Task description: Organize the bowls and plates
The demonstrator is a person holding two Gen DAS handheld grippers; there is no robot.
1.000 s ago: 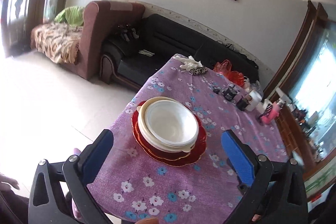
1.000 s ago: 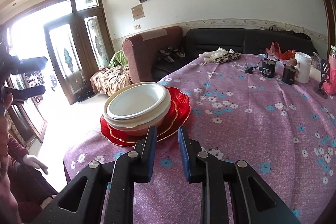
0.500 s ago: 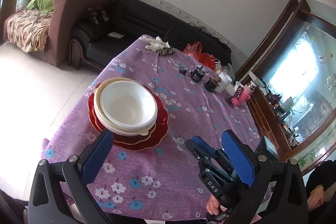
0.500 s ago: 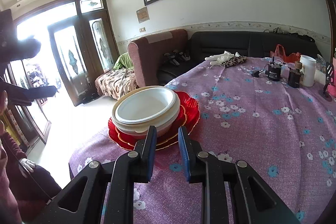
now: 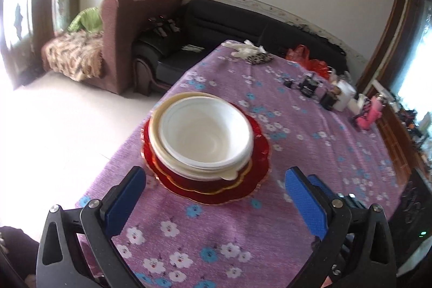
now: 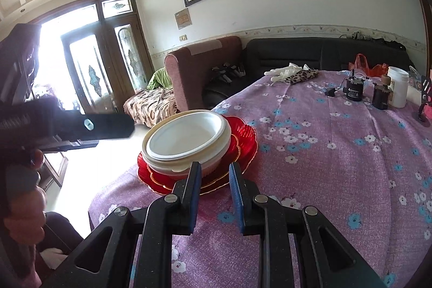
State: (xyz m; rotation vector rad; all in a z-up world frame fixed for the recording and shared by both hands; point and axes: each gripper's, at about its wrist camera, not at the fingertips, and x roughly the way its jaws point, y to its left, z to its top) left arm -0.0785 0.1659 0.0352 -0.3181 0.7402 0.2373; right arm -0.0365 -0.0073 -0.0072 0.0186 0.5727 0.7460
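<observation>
A white bowl (image 5: 205, 134) sits nested in a cream bowl (image 5: 162, 120), on stacked red plates (image 5: 259, 153), near the left edge of the purple flowered tablecloth (image 5: 310, 147). My left gripper (image 5: 215, 174) hangs above the near rim of the stack, open wide, with nothing between its blue pads (image 5: 127, 196). In the right wrist view the same white bowl (image 6: 186, 136) and red plates (image 6: 243, 136) lie just beyond my right gripper (image 6: 215, 172). Its jaws stand a narrow gap apart and hold nothing. The left gripper's dark body (image 6: 81, 126) shows blurred at the left.
Along the far side of the table lie white gloves (image 6: 283, 70), a leopard-print pouch (image 6: 302, 76), two small black devices (image 6: 353, 91), a white jar (image 6: 398, 89) and a pink item (image 5: 370, 116). A black sofa (image 5: 229, 26) and a brown armchair (image 5: 118, 31) stand beyond the table.
The left wrist view has swung back onto the stack, which now looks larger and nearer. The left gripper has come further into the right wrist view. The right gripper has barely moved.
</observation>
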